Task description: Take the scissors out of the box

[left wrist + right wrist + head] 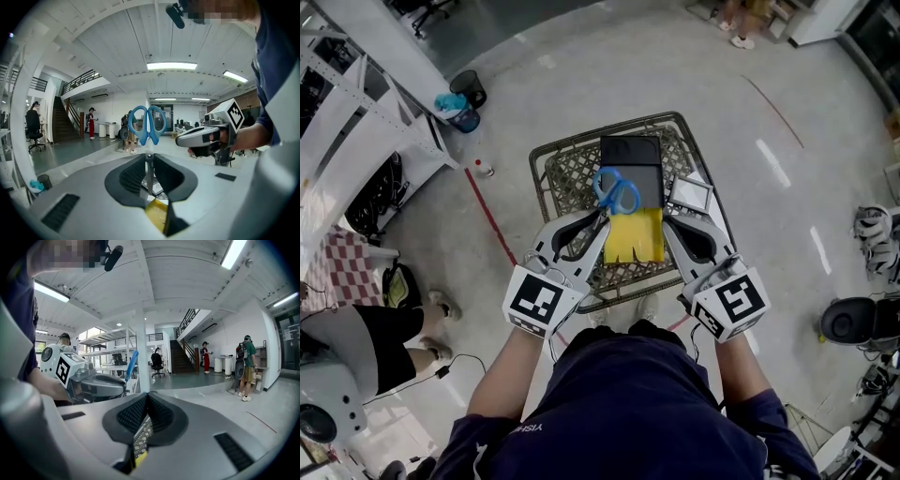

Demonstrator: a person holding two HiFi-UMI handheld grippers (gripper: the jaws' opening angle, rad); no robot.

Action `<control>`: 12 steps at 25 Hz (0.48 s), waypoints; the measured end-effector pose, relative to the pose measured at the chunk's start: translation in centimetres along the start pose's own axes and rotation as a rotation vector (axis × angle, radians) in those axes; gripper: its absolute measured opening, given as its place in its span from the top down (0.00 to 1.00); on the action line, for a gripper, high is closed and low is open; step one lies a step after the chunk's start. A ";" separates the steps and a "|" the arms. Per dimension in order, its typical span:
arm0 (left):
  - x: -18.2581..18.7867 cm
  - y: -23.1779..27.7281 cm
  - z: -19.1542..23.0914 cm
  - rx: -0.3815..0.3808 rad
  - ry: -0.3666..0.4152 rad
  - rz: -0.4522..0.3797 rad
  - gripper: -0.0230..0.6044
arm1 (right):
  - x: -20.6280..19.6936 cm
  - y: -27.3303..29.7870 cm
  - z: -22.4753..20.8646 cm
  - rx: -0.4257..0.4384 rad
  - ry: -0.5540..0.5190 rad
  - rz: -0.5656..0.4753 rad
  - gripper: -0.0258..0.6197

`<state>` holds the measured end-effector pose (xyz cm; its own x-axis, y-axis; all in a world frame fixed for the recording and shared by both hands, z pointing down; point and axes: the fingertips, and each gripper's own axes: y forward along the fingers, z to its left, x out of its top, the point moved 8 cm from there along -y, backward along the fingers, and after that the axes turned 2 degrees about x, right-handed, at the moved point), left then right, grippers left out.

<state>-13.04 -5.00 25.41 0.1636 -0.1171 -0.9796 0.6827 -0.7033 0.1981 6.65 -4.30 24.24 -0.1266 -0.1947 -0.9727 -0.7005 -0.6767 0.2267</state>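
Observation:
Scissors with blue handles (617,192) hang over a wire basket (546,161), above a black box (630,155) and a yellow pack (636,236) that lie in it. My left gripper (602,217) is shut on the scissors' blades. In the left gripper view the thin blade runs between the pads of the left gripper (149,158), and the blue handles (147,123) stick up beyond the tips. My right gripper (667,223) hovers beside them on the right. Its jaws (147,395) meet at the tips with nothing between them. From there the scissors' handle (132,364) shows edge-on at the left.
A small white-framed item (689,194) lies in the basket's right part. A red tape line (492,220) crosses the floor, with a small bottle (484,170) and a black bin (469,88) nearby. A white rack (366,84) stands at the left, a black stool (848,321) at the right.

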 end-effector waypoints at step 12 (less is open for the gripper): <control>-0.2 -0.1 -0.8 0.005 -0.006 0.004 0.85 | -0.5 -0.6 0.0 0.008 0.004 0.014 0.93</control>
<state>-12.55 -4.37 25.58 0.1621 -0.1246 -0.9789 0.6785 -0.7063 0.2022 7.07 -3.80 24.55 -0.1336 -0.2068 -0.9692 -0.7044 -0.6681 0.2397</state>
